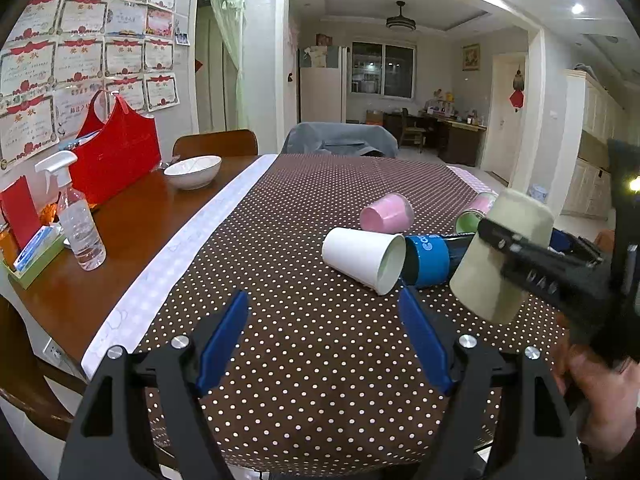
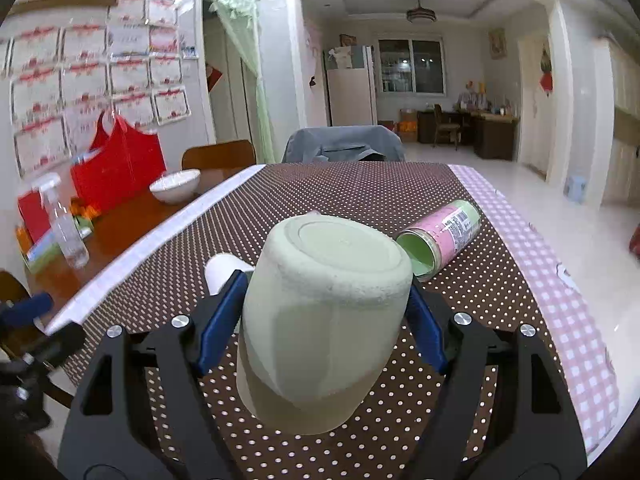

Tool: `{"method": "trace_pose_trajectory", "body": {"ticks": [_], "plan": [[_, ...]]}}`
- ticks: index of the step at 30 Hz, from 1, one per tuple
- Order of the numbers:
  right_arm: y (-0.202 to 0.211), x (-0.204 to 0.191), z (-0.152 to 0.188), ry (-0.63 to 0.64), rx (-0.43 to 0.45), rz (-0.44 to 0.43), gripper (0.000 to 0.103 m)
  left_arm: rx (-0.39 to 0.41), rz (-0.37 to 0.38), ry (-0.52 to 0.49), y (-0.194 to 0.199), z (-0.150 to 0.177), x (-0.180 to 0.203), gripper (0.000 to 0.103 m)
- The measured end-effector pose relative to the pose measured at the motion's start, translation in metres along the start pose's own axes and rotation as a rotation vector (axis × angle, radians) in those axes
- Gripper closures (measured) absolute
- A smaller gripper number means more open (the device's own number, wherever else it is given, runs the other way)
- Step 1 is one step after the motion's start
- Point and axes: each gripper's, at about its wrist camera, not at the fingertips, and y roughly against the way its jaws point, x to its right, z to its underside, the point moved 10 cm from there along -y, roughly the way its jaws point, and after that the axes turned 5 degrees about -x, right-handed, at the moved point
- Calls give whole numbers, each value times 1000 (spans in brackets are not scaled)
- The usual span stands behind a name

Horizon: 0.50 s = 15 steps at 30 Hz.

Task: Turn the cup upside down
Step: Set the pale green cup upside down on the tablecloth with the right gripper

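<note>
My right gripper (image 2: 326, 280) is shut on a pale green cup (image 2: 324, 320) and holds it above the dotted tablecloth (image 2: 360, 192), base up and tilted away from me. It also shows in the left wrist view (image 1: 500, 256), gripped at the right. My left gripper (image 1: 324, 300) is open and empty, low over the cloth, short of a white paper cup (image 1: 362, 258) lying on its side. A pink cup (image 1: 386, 213) and a blue cup (image 1: 430, 260) lie on their sides beyond it.
A pink-and-green can (image 2: 440, 236) lies on its side at the right. On the bare wood at the left are a white bowl (image 1: 193, 171), a spray bottle (image 1: 78, 216) and a red bag (image 1: 116, 152). Chairs stand at the table's far edge.
</note>
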Motion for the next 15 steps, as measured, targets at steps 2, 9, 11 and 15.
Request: {"method": "trace_pose_trajectory", "body": {"ticks": [2,9,11,15], "plan": [[-4,-3,4,29,-3,18,28,-1,3,0,0,1,0,27],[-15,-10,15,96,-18,48,28,-8,10,-4,-2,2,1,27],[-19,-12,17,109,-24,51,28,-9,9,-5,-1,3,1,27],[-26,-13,24,122,-48,50,28,-9,6,-3,-1,3,1,27]]}}
